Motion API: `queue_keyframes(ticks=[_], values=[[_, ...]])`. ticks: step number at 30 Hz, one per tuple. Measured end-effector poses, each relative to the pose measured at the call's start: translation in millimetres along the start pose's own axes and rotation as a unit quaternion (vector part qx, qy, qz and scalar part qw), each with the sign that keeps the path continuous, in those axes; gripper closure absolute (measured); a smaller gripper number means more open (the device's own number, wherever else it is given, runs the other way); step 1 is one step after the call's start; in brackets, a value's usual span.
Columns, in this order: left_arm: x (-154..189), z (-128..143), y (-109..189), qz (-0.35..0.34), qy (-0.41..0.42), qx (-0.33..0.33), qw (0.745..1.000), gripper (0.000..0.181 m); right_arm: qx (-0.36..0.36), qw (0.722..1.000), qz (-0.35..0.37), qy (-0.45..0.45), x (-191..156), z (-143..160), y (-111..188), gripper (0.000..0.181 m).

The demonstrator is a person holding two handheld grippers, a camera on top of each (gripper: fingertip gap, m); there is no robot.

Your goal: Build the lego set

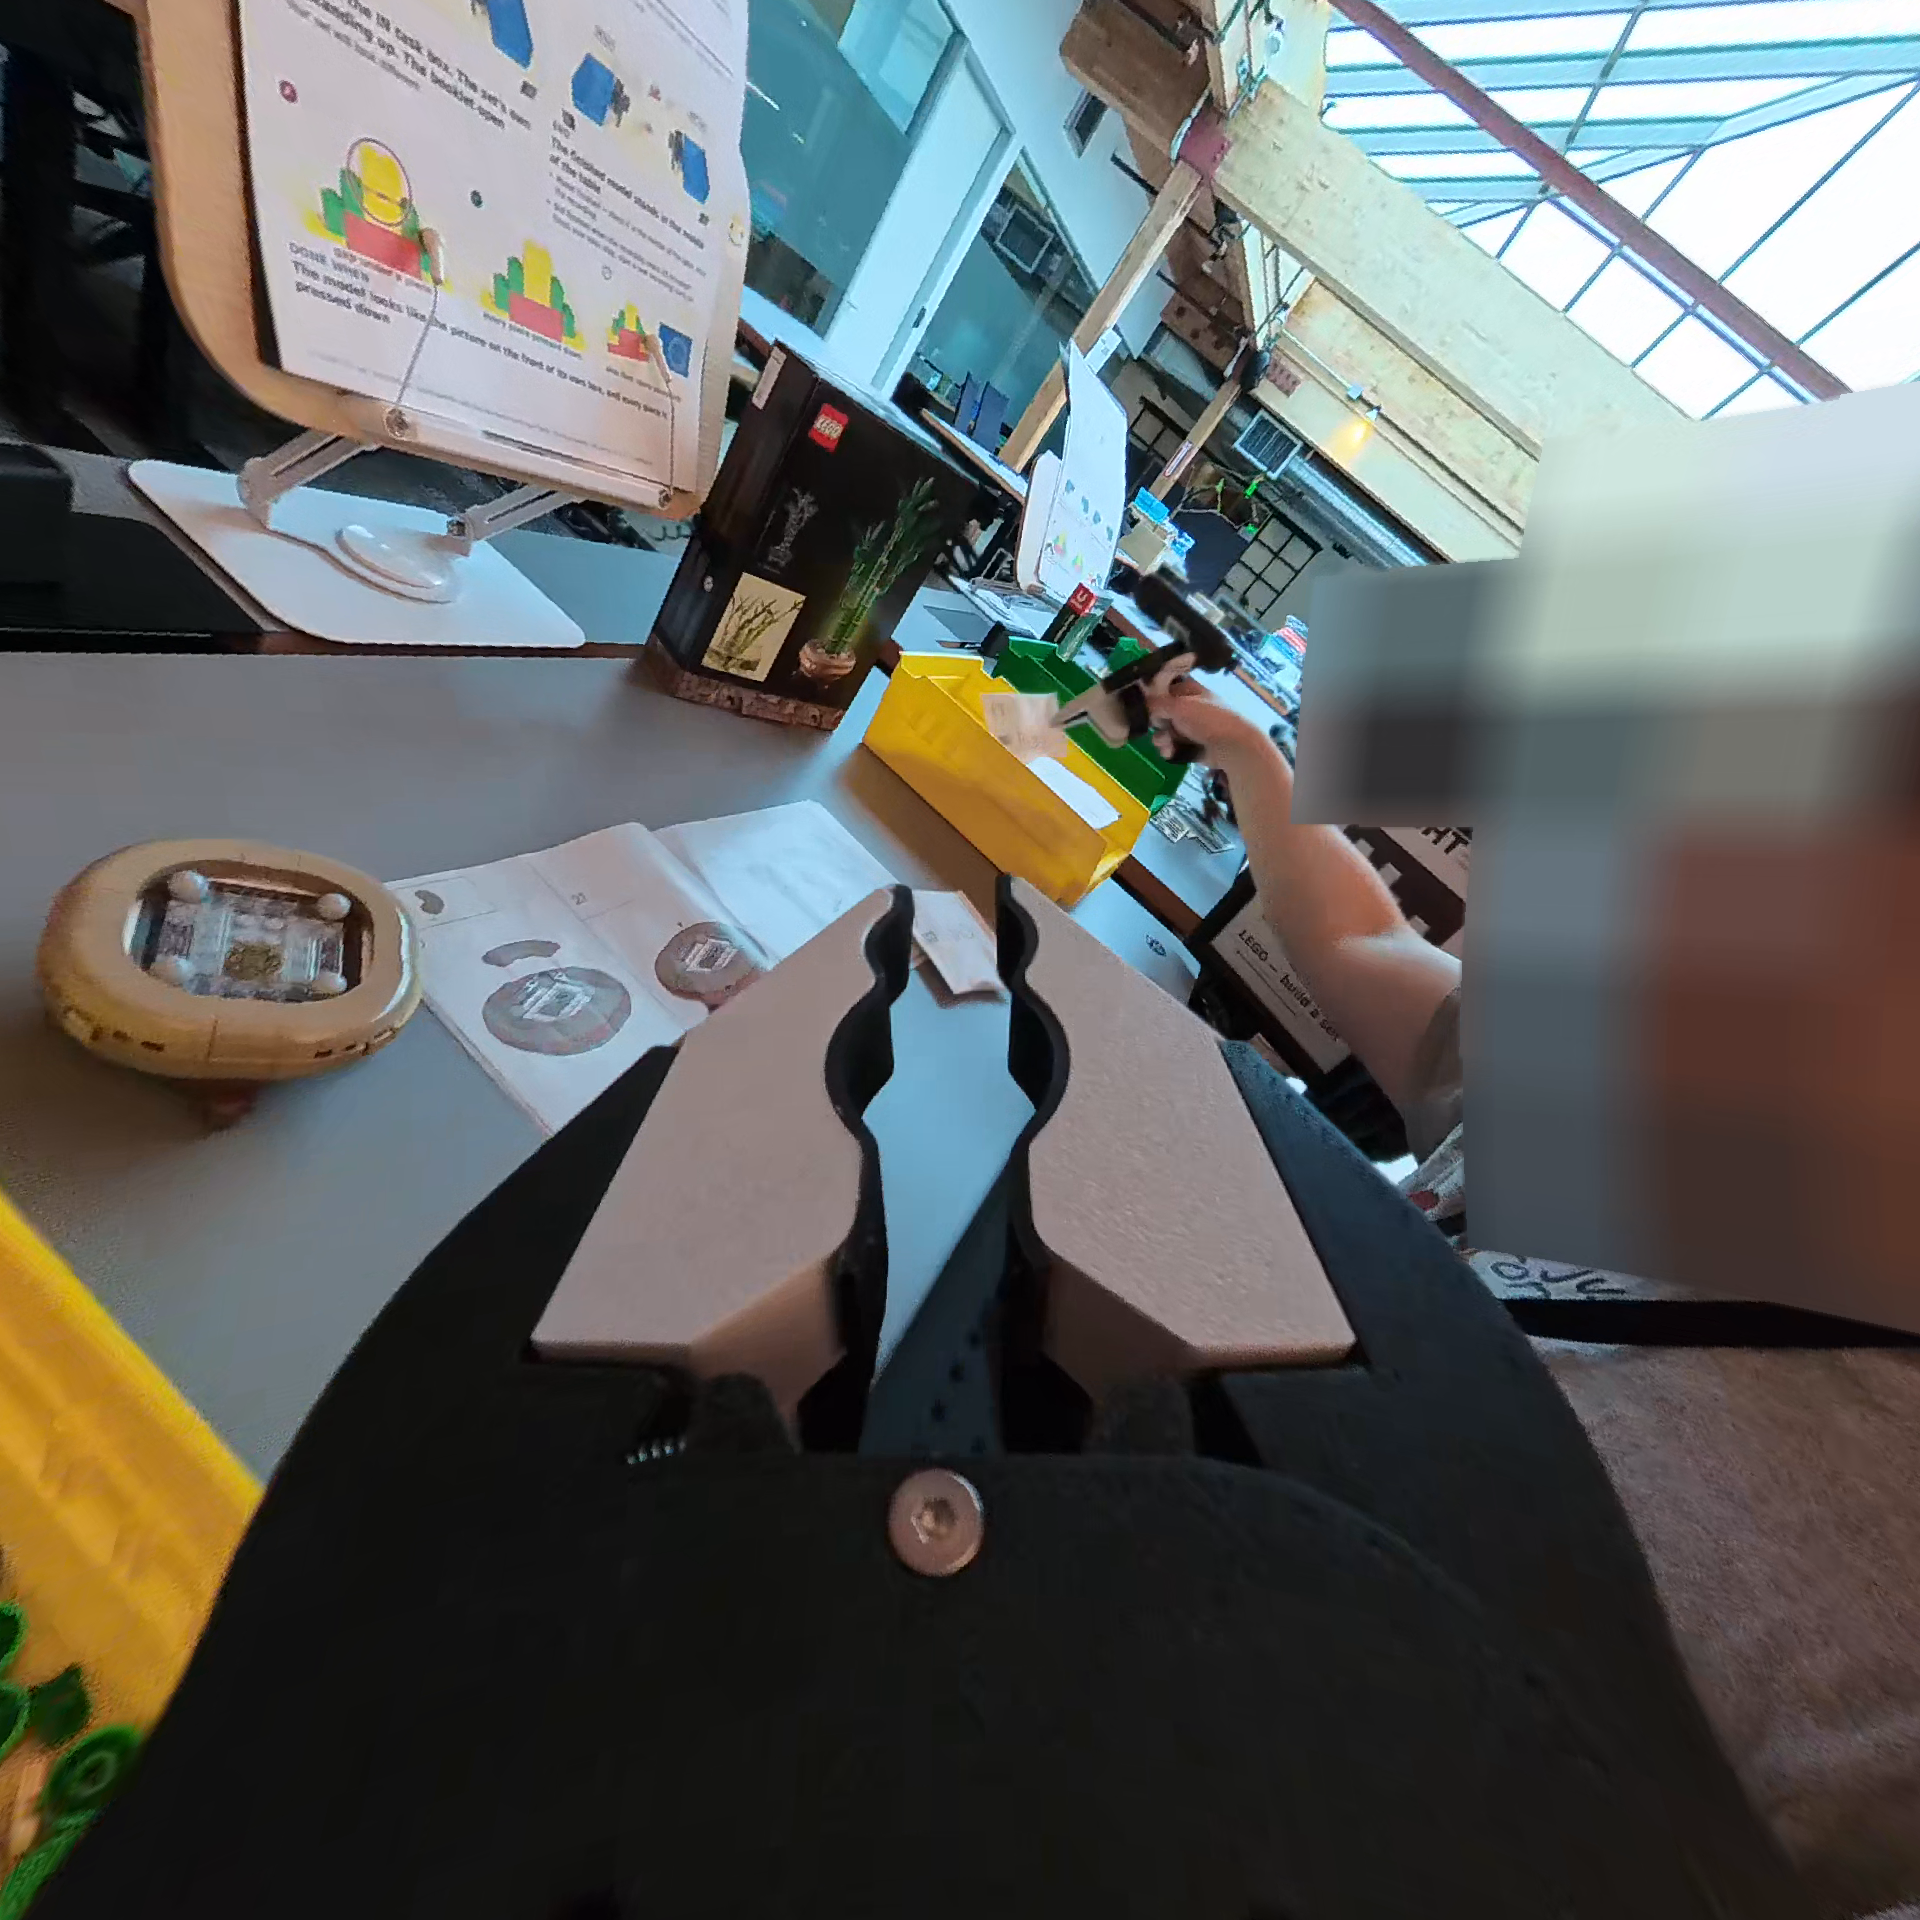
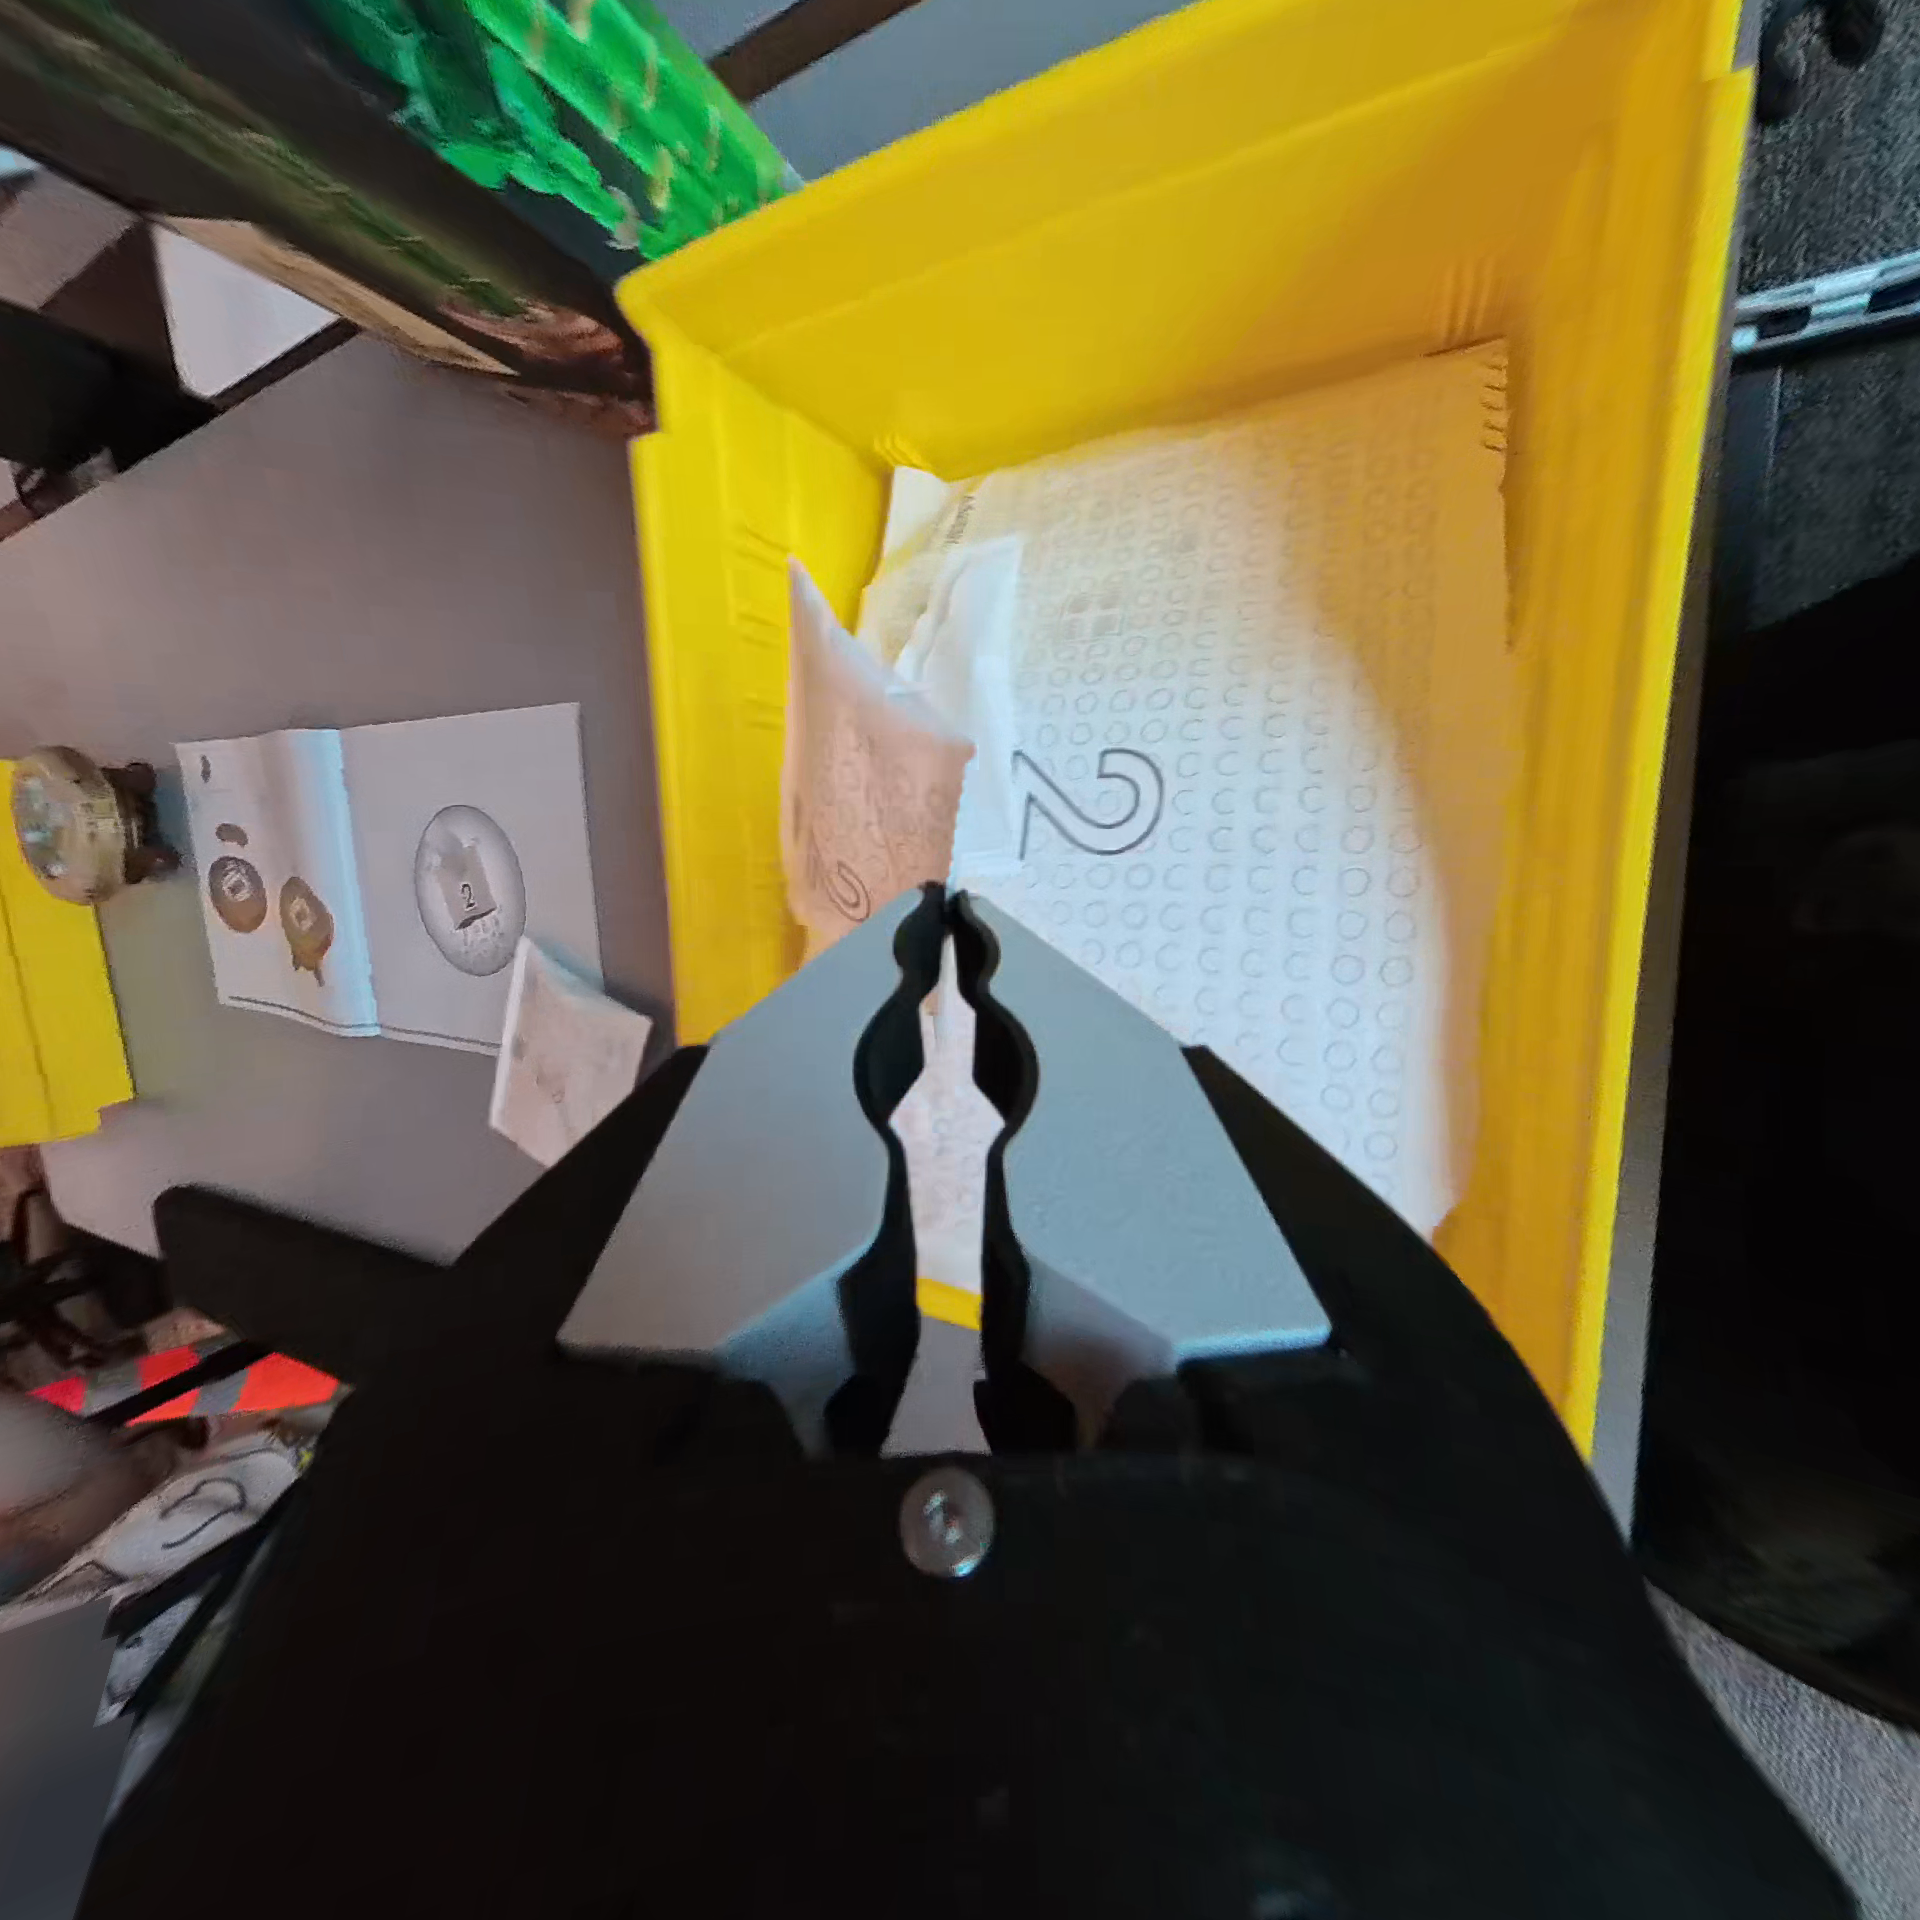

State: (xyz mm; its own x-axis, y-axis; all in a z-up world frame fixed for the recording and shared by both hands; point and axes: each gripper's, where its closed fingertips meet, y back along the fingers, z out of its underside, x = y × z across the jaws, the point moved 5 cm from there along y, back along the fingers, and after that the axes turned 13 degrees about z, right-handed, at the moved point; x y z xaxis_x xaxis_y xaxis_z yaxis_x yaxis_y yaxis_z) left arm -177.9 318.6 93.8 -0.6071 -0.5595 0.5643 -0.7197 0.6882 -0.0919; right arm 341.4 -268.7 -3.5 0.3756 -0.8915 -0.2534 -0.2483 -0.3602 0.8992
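The right gripper pinches a small paper parts bag over the yellow bin, above a larger white bag. The left gripper hovers spread above the open instruction booklet, near the tan Lego pot base on the grey table

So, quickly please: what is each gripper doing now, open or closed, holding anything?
Left gripper: open, empty.
Right gripper: closed on the small paper bag in the yellow bin.

Yellow bin; white ring-patterned bag; tan pot.
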Motion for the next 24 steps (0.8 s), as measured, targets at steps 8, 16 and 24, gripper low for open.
queue_keyframes(ticks=[8,16,24], values=[[9.3,11.1,-29.2,-0.061,-0.028,-0.044,0.997,0.167,0.018,0.999,0.042,-0.009,21.8,-19.5,-23.9,0.143],[-2.8,53.7,-68.8,-0.067,-0.050,-0.077,0.994,0.167,0.459,0.866,0.030,0.196,-118.0,49.9,88.4,0.126],[-19.3,103.0,-147.2,0.031,-0.035,-0.093,0.995,0.169,0.122,0.973,-0.082,0.177,-179.2,180.8,-80.8,0.142]])
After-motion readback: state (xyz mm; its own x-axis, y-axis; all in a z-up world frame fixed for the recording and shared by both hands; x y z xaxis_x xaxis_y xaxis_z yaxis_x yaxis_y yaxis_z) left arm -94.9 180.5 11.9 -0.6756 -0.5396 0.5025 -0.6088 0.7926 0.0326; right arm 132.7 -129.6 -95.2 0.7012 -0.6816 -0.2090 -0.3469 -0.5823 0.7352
